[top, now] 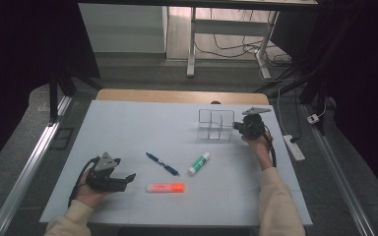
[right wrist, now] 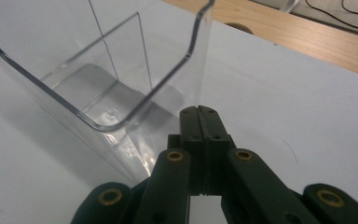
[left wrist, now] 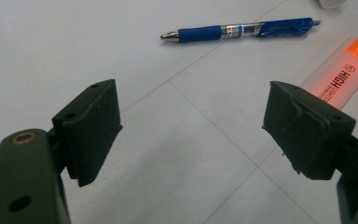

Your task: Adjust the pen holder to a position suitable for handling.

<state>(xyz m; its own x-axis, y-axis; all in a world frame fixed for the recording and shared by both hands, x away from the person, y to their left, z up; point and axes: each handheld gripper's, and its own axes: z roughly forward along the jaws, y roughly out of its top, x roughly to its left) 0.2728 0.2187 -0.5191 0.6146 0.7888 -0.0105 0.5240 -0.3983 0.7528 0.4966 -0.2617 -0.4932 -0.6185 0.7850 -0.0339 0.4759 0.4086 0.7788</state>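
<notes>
The right gripper (top: 241, 129) sits at about 2 o'clock on the white tabletop (top: 128, 123), its jaws pressed together on the thin right-hand wall of a clear plastic organizer (top: 216, 124). In the right gripper view the two black jaws meet flat against each other at the wall's lower corner, where the transparent sheet (right wrist: 205, 56) rises straight up from between them. The organizer stands upright with its open top facing up; inner dividers split it into compartments, and its long axis runs from 9 to 3 o'clock across the tabletop. A hand (top: 261, 147) in a cream sleeve holds the gripper from the 5 o'clock side.

The left gripper (top: 128, 179) rests low at about 8 o'clock, its jaws spread wide with nothing between them, pointing toward 3 o'clock. Just ahead of it lies an orange highlighter (top: 165, 187), long axis 9 to 3 o'clock. A blue pen (top: 162, 163) lies near the middle, running from 10 to 4 o'clock; in the left gripper view its metal tip (left wrist: 168, 35) points to the left. A glue stick with a green cap (top: 198, 163) lies beside it, slanting from 7 to 1 o'clock, well apart from the organizer.
</notes>
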